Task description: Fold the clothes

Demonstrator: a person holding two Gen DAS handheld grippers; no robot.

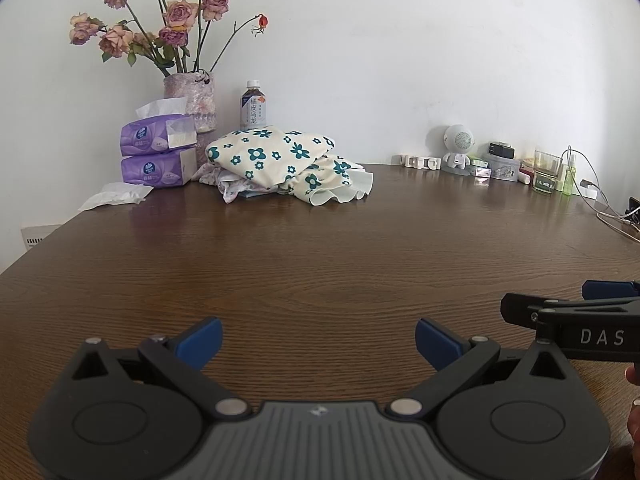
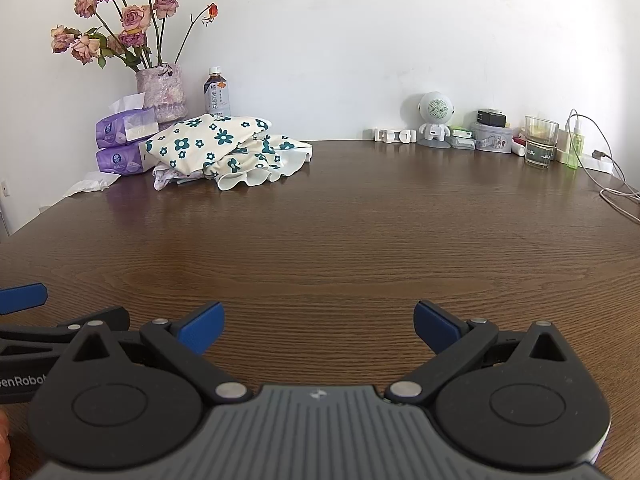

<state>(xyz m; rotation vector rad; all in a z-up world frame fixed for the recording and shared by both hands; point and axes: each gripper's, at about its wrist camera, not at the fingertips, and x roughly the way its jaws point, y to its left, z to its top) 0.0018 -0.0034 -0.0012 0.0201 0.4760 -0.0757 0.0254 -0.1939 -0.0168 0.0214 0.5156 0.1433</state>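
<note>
Blue-padded jaws are spread wide and empty on both the left gripper (image 1: pixel 318 338) and right gripper (image 2: pixel 319 322), held side by side low over the wooden table (image 1: pixel 320 240). Flower-print clothes (image 1: pixel 280 164) are piled well apart, near the far edge beside stacked tissue packs (image 1: pixel 158 150). Only a fingertip (image 1: pixel 632 376) is seen at the frame's edge.
</note>
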